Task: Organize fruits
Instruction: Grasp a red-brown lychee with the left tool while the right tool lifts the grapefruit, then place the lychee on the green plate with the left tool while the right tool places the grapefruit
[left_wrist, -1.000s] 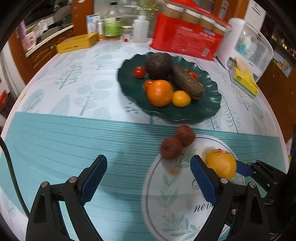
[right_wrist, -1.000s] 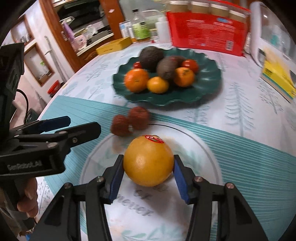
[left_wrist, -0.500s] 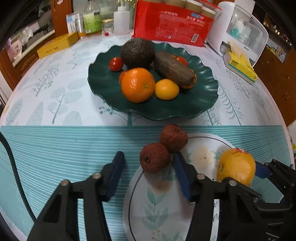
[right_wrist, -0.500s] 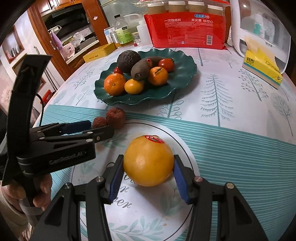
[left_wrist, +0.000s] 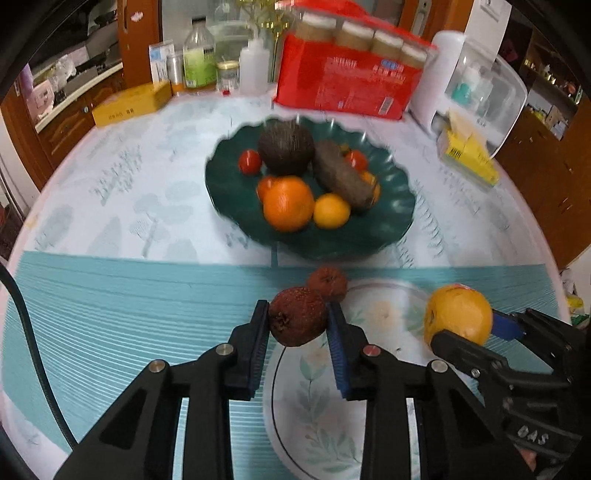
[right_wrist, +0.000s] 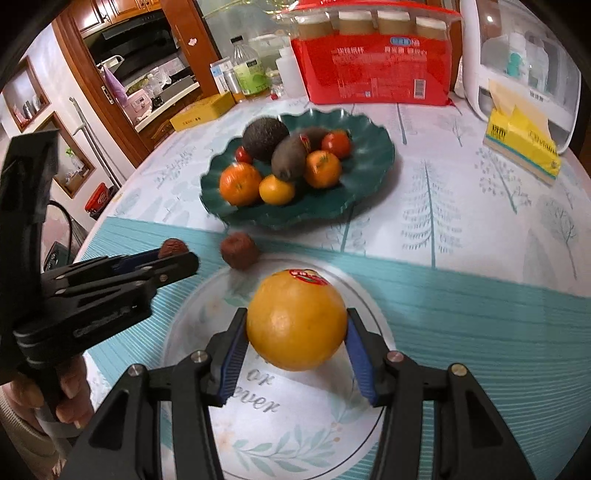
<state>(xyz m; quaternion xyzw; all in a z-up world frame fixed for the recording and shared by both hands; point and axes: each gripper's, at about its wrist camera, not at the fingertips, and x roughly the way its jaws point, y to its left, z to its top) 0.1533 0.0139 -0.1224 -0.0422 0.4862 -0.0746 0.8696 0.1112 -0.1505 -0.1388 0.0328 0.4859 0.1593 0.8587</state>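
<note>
Left gripper (left_wrist: 297, 322) has just closed on a brown fruit (left_wrist: 297, 321); right gripper (right_wrist: 295, 332) grips an orange (right_wrist: 296, 319) above the tabletop (right_wrist: 461, 236)

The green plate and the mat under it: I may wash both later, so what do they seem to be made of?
The green plate looks like glazed ceramic or glossy plastic: dark, shiny, with a wavy rim; the pictures cannot settle which. The mat looks like printed vinyl or coated cloth: flat, with fine teal stripes and a faint sheen.

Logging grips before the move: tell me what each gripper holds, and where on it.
Left gripper: a small brown fruit, jaws just closed on its two sides. Right gripper: the large orange, pinched across its widest part.
</note>
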